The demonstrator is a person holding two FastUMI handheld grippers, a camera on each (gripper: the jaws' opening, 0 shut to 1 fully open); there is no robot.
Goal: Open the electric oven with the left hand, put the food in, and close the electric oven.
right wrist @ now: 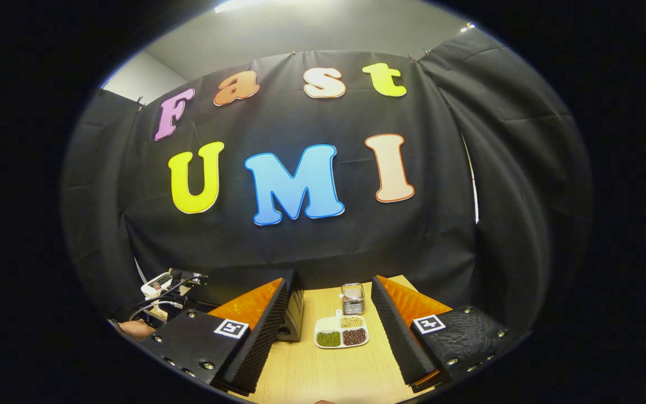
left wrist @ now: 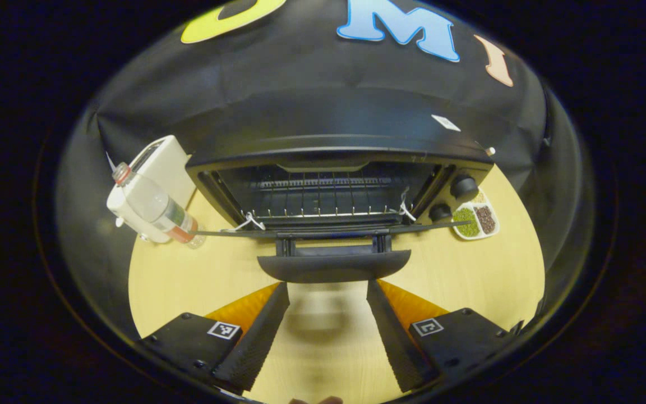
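Left gripper point(left wrist: 327, 331), bottom centre of left gripper view: ribbed fingers spread apart, grasping nothing, over pale wooden tabletop point(left wrist: 469, 280). Just beyond, mid-frame: curved black door handle point(left wrist: 334, 265) of black metal electric oven point(left wrist: 334, 185), door dropped flat, wire rack inside. Left of frame: clear plastic bottle point(left wrist: 152, 205) against cream boxy appliance point(left wrist: 160, 168).

Right gripper point(right wrist: 328, 336), bottom of right gripper view: jaws released, empty. Between fingers farther off: white sectioned dish of beans point(right wrist: 341, 332); behind it small wire-mesh basket point(right wrist: 353, 298).
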